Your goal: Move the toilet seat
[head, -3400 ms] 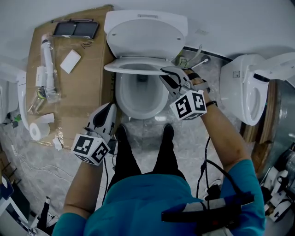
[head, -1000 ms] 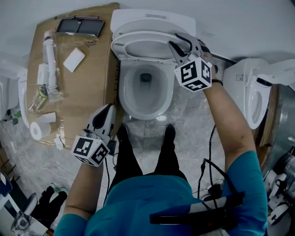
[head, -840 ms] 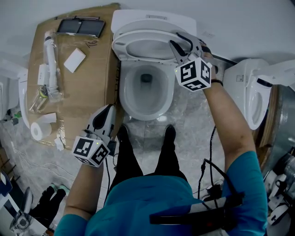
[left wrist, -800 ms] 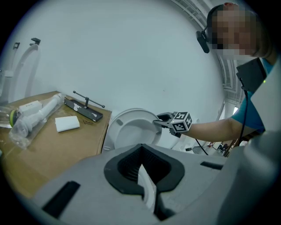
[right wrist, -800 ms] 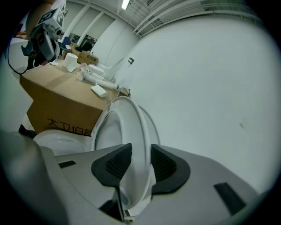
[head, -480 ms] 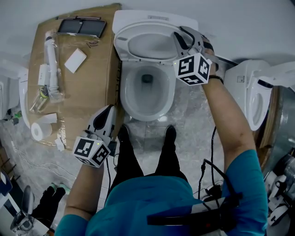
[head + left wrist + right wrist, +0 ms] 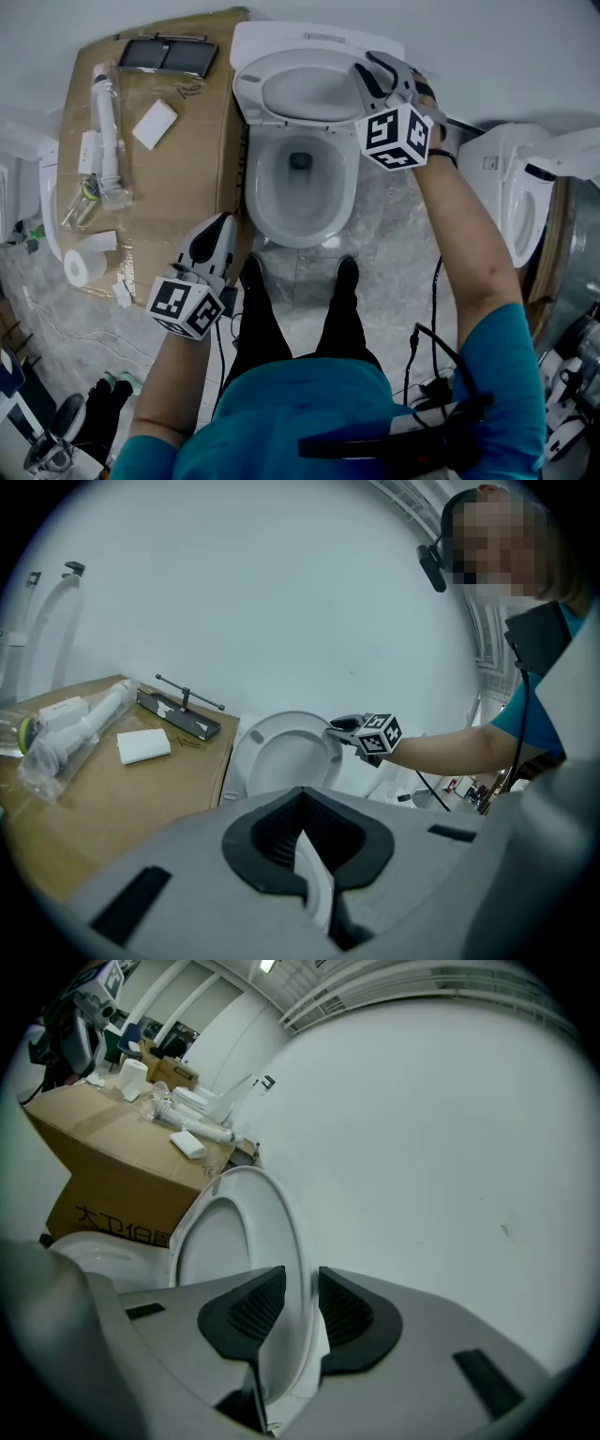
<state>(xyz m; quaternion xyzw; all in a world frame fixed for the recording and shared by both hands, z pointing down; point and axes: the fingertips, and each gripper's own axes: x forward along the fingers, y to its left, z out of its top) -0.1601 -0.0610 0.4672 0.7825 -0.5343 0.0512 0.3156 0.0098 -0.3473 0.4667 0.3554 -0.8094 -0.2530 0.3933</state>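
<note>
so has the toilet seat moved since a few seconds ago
yes, the toilet seat has swung up off the bowl toward the wall, gripped by the right tool

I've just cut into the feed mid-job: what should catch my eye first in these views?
The toilet seat stands raised in front of the tank at the head view's top centre. Its right rim sits between the pads of the right tool, whose jaws have just been closing on it. Below it gapes the open bowl; the left tool hangs low beside the cardboard box strewn with plumbing parts.
</note>
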